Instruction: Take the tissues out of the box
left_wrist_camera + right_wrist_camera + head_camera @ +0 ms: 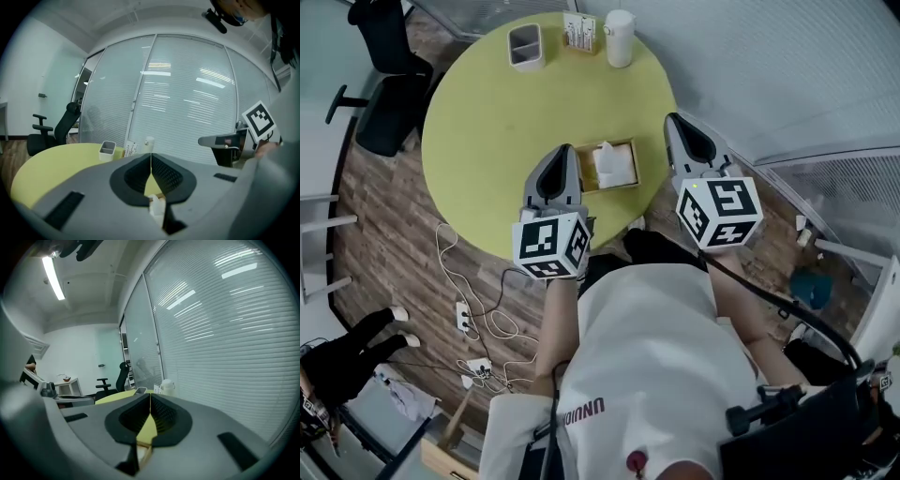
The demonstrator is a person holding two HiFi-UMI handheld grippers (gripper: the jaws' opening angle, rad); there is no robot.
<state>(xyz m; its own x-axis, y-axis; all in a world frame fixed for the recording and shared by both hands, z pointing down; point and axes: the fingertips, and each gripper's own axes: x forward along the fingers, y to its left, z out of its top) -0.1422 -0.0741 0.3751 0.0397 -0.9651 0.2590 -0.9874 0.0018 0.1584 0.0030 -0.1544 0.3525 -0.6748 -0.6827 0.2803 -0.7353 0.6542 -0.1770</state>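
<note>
- A round yellow-green table (487,122) fills the middle of the room, with a black office chair (389,89) at its 10 o'clock.
- The left gripper (565,148), jaws clenched on nothing, is just beside the tissue box (630,146) at its 9 o'clock. The right gripper (672,118), also closed and empty, is near its 2 o'clock.
- The box sits at the table's 4 o'clock edge, with white tissues (612,164) poking out of it.

Left gripper (563,150) and right gripper (673,120): grey shells, black ribbed pads (166,174). Behind each claw, a cube (551,244) bearing black-and-white square markers. Person wears a white T-shirt (647,356).
</note>
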